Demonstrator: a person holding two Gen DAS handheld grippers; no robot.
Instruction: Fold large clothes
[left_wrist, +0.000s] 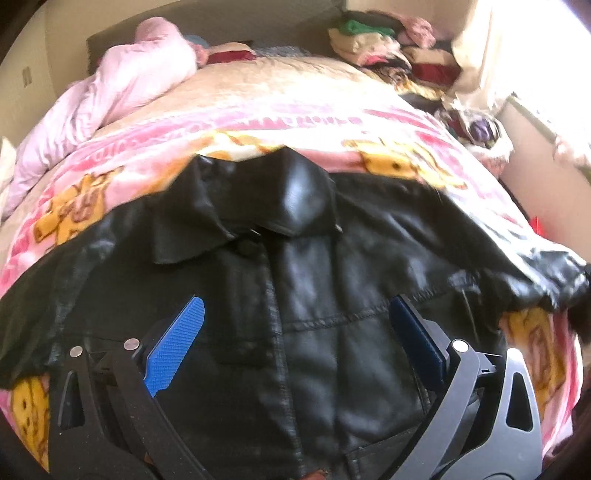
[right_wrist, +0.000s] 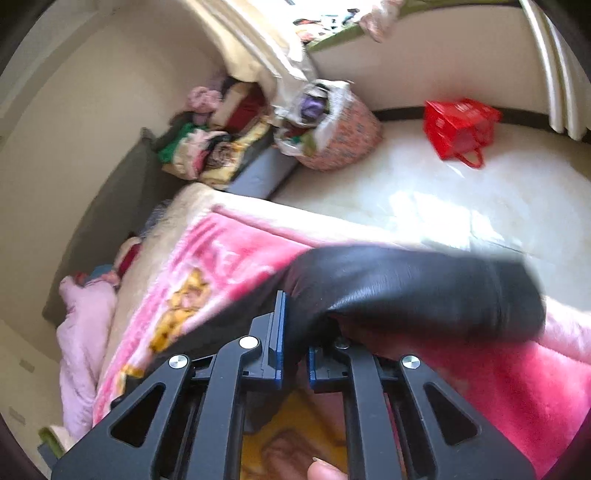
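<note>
Clothes are heaped in a round patterned basket (right_wrist: 343, 136) lined with a pale plastic bag, seen in the right wrist view on the floor at the corner of the bed; purple, white, red and green fabric can be made out in it. A red carrier bag (right_wrist: 460, 127) stands apart from it on the pale floor (right_wrist: 424, 192); white printing is carried near its top edge, but it is too blurred to be read. A pile of folded clothes (right_wrist: 207, 147) is stacked beyond the head of the bed. Pink lettering is woven into the cartoon-bear blanket (left_wrist: 258, 122), and it cannot be read either.

A black leather jacket (left_wrist: 295, 277) is laid front-up on the blanket, buttoned, with its collar pointing away from the camera. The left gripper (left_wrist: 295, 314) is held above the jacket's chest with its blue-padded jaws spread wide and nothing between them. The right gripper (right_wrist: 295, 332) is closed down to a narrow gap on a fold of the jacket's sleeve (right_wrist: 406, 288), which is raised off the blanket.

Only the left wrist view shows the jacket's collar and button front, and a pale pink duvet (left_wrist: 110, 96) bunched along the far side of the bed. Only the right wrist view shows the floor, the basket and the red bag.
</note>
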